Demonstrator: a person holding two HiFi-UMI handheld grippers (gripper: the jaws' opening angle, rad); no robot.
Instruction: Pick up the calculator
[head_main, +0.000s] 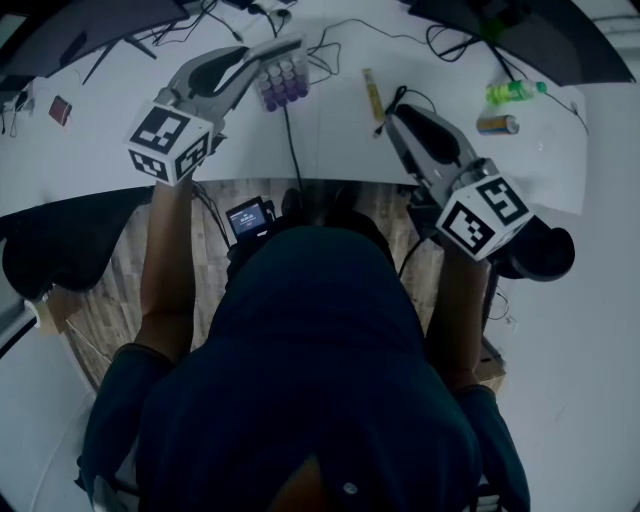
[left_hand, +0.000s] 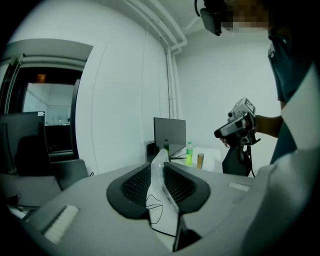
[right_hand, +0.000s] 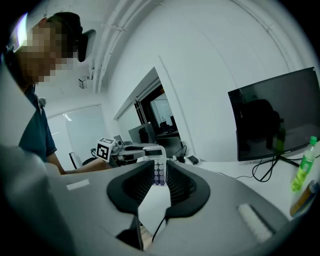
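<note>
Head view, left tongs (head_main: 272, 58): I see them at the top left, pinched shut on the calculator (head_main: 283, 82).
Head view, calculator: it is white with purple keys. It sticks out from the tips of the left tongs, above the white table (head_main: 330, 150).
Head view, right tongs (head_main: 397, 112): they are well off to the right of the left tongs and hold nothing.
Head view, green bottle (head_main: 515, 91) and can (head_main: 497, 124): both lie on the table, to the right of the right tongs.
Left gripper view, calculator (left_hand: 156, 190): I see its thin edge standing between the two dark pads. Both pads press on it.
Left gripper view, right tongs (left_hand: 220, 133): they are far off to the right, held up in a hand (left_hand: 264, 125).
Right gripper view, right tongs (right_hand: 160, 176): the pads sit a little apart, with a narrow gap. Nothing is between them.
Right gripper view, calculator (right_hand: 158, 169): it is far ahead and I see it through that gap. Its keys face me and the left tongs (right_hand: 150, 148) hold its top end.
Right gripper view, monitor (right_hand: 275, 115): it is dark and stands to the right of the right tongs.
</note>
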